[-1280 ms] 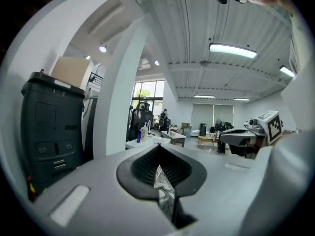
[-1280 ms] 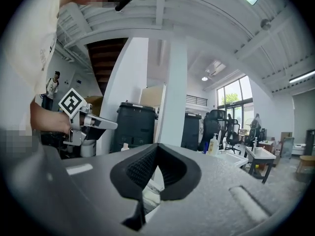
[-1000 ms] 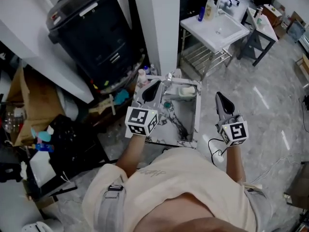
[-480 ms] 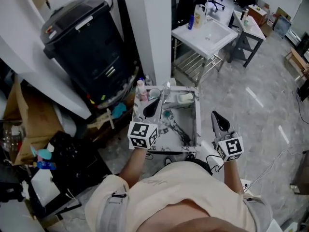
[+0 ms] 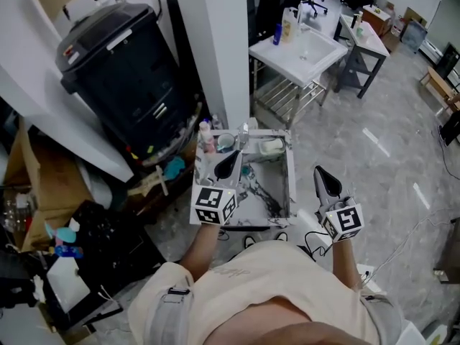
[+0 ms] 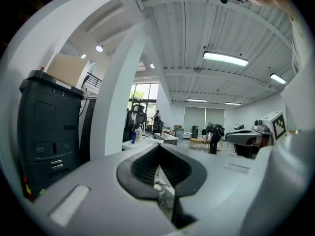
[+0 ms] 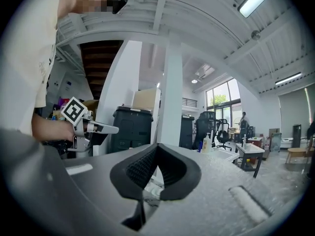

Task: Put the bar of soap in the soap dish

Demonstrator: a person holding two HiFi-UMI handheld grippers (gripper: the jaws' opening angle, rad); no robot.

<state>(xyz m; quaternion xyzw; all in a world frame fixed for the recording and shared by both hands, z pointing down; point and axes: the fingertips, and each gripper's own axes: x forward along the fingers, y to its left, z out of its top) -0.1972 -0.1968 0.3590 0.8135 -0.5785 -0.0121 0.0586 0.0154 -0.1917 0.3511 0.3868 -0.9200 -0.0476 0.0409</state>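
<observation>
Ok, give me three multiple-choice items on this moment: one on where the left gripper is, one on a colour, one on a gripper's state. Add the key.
1. In the head view, the left gripper is
A. over the small marble-patterned table
B. out past that table's right edge
C. out of the picture

2. The large bin left of the pillar is
A. white
B. black
C. blue

3. The left gripper's jaws are
A. wide apart
B. half open
C. shut, with nothing between them

Key: 1 A, its tip lies above the tabletop in the head view. 2 B, its body and lid are dark all over. 3 C, the left gripper view shows the pads together and nothing between them.
</observation>
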